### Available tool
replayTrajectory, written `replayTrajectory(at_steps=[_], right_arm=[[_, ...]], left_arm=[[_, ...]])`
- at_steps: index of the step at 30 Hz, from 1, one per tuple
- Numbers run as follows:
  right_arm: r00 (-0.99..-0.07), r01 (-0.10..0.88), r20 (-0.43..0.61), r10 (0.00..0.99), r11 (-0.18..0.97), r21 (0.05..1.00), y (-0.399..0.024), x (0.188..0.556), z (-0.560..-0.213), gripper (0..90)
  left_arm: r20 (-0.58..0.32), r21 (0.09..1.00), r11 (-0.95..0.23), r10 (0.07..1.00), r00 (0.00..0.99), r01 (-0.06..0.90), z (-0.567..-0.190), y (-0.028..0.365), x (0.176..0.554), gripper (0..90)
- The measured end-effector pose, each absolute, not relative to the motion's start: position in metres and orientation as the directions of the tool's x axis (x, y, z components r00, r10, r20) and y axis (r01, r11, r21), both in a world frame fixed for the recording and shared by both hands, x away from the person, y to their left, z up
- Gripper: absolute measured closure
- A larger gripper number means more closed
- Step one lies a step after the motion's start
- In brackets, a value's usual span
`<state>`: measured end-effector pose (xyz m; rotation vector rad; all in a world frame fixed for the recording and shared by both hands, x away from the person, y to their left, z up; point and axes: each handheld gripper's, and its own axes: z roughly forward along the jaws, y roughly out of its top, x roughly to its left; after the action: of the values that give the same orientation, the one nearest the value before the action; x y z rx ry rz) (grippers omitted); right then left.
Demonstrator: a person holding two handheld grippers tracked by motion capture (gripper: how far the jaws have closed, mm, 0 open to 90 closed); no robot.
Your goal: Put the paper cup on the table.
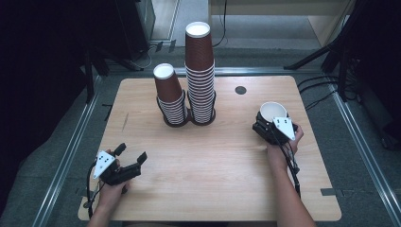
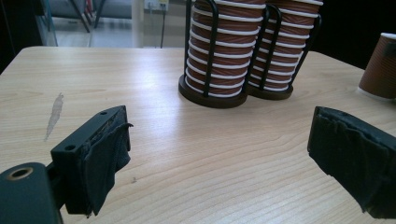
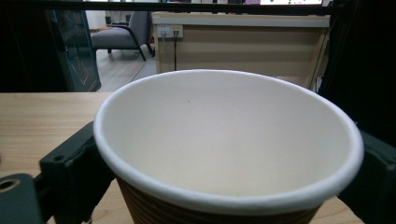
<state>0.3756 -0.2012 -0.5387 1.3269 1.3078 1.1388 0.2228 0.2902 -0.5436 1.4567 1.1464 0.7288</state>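
Right hand-held gripper (image 1: 270, 124) jaws flank an upright brown ribbed paper cup (image 1: 273, 112) on the table (image 1: 198, 156) – widen them fully, withdraw straight; left hand-held gripper (image 1: 130, 155) gapes empty

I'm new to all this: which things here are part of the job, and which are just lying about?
Part of the job:
- paper cup, upright between the right gripper jaws
- two cup stacks in black wire holders
- left gripper, open and empty

Just there:
- wooden table
- cables on the floor
- chair far behind
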Motion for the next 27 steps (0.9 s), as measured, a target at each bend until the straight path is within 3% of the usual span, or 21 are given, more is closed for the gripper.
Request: replayTrajectory(at_steps=[9,27], right_arm=[[0.007,0.217,0.003,1.000,-0.005,0.976,-0.205,0.374,-0.539,0.0],[-0.061,0.230,0.030,0.998,-0.015,0.973,-0.214,0.353,-0.537,0.0]], left_arm=[[-0.155,0.964,0.066,0.927,0.341,0.258,-0.544,0.292,0.222,6.5],[-0.141,0.965,0.051,0.929,0.341,0.259,-0.544,0.290,0.222,6.5]])
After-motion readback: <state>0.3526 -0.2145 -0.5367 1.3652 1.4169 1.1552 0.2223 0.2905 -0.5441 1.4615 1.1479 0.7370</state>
